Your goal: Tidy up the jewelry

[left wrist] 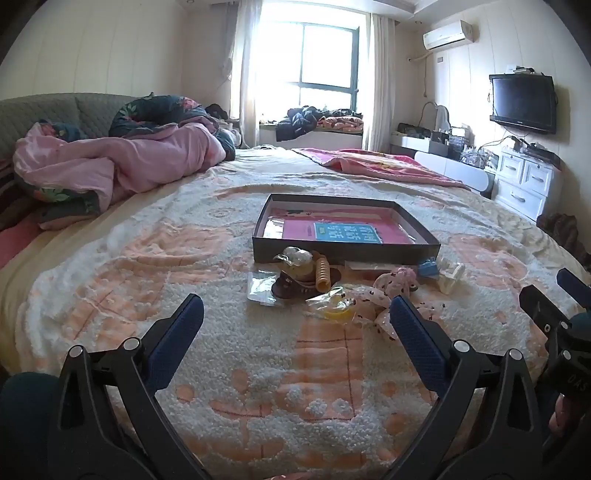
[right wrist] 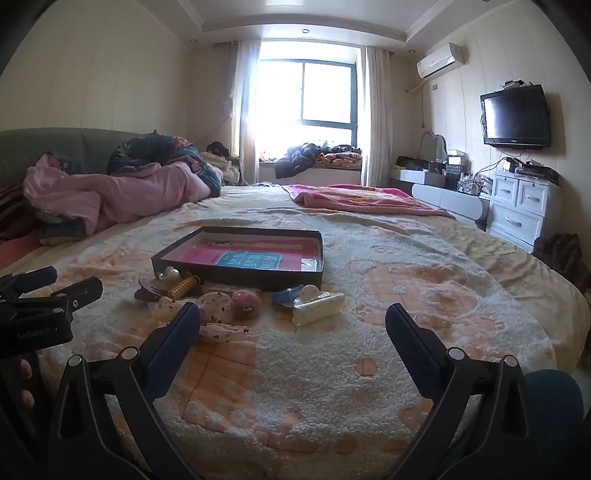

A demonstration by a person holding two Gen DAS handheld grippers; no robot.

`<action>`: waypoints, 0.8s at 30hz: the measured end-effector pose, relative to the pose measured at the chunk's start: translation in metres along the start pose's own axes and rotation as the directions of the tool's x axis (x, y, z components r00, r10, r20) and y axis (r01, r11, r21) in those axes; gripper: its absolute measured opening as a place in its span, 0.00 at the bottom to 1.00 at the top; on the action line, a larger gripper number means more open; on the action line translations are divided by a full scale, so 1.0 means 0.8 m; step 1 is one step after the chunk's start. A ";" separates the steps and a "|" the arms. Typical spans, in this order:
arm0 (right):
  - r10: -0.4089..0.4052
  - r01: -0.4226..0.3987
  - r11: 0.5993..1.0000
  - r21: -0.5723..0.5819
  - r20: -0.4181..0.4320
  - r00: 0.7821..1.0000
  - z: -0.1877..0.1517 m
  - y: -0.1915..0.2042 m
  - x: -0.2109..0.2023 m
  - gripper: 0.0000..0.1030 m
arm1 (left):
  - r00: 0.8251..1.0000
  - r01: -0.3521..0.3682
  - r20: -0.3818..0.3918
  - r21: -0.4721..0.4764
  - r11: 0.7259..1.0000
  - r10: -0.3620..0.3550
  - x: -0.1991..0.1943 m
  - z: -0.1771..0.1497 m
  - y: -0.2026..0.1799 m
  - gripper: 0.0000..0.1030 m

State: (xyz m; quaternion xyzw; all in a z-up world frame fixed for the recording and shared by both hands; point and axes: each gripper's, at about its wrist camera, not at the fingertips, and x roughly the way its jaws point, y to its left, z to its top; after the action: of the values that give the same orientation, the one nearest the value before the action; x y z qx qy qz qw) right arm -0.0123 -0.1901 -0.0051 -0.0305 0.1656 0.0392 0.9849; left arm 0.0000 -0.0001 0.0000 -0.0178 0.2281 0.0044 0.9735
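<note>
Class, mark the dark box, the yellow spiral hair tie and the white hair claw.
dark box (left wrist: 343, 253), left wrist view, near wall
yellow spiral hair tie (left wrist: 323, 274), left wrist view, middle coils
white hair claw (right wrist: 317, 303), right wrist view, body

A lived-in home bedroom is shown. Ahead of the claws a wide bed (left wrist: 184, 236) is spread with a fleecy blanket, and a rumpled pink quilt (left wrist: 110, 166) is heaped far left. Beyond it a curtained window (left wrist: 310, 59) is seen; to the right a wall television (left wrist: 522, 103), an air conditioner (left wrist: 447, 35) and white drawers (left wrist: 524, 181) are mounted or stood.
</note>
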 end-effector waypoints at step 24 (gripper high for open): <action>0.001 -0.001 1.000 -0.001 0.017 1.000 0.002 -0.001 -0.005 0.94 | 1.000 0.000 0.014 -0.004 1.000 0.000 -0.002 0.006 -0.001 0.90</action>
State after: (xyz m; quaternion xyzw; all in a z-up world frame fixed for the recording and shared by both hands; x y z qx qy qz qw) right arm -0.0152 -0.1909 -0.0024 -0.0305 0.1570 0.0401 0.9863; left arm 0.0007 -0.0007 0.0048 -0.0197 0.2213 0.0050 0.9750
